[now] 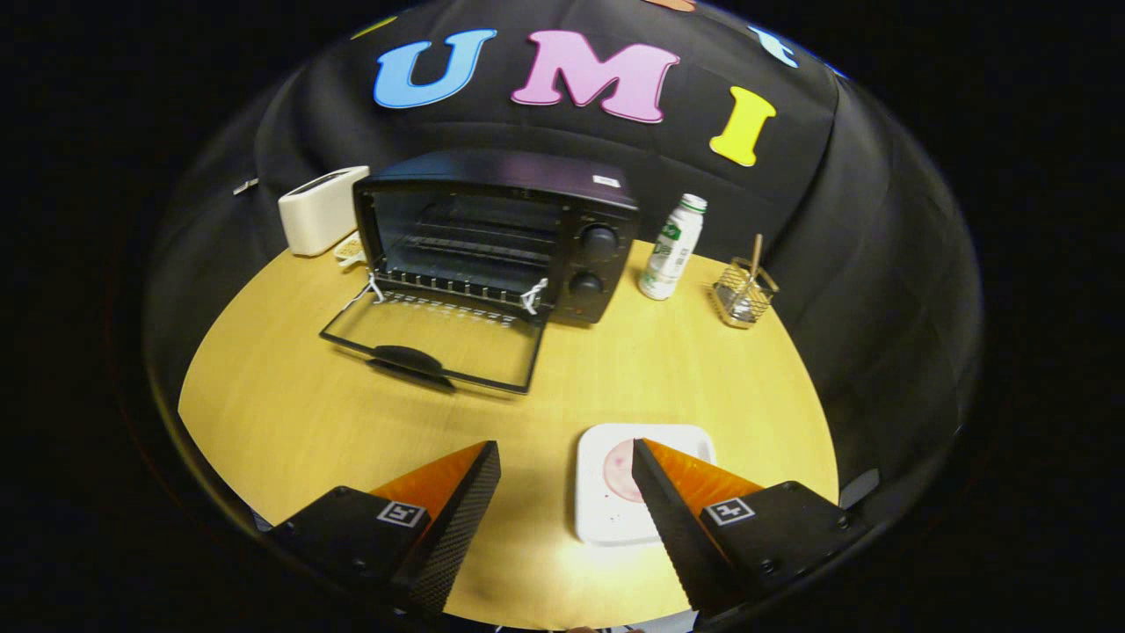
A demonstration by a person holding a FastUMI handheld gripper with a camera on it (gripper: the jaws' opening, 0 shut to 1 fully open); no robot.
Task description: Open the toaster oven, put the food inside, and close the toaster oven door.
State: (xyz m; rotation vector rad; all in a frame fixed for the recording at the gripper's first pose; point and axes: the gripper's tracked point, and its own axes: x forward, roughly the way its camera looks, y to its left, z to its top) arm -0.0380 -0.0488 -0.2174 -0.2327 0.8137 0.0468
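A black toaster oven [501,233] stands at the back of the round wooden table, its glass door [435,341] folded down flat toward me, the rack inside bare. A white square plate [615,505] with a round pink slice of food [620,470] lies close by, partly under my right finger. My gripper [565,457] hovers above the near part of the table, open, with nothing between its fingers; the plate sits just to the right of the gap.
A white toaster [321,209] stands left of the oven. Right of the oven are a white bottle with a green label [672,246] and a small wire holder with a stick [744,290]. Bare tabletop [290,413] lies between the door and the fingers.
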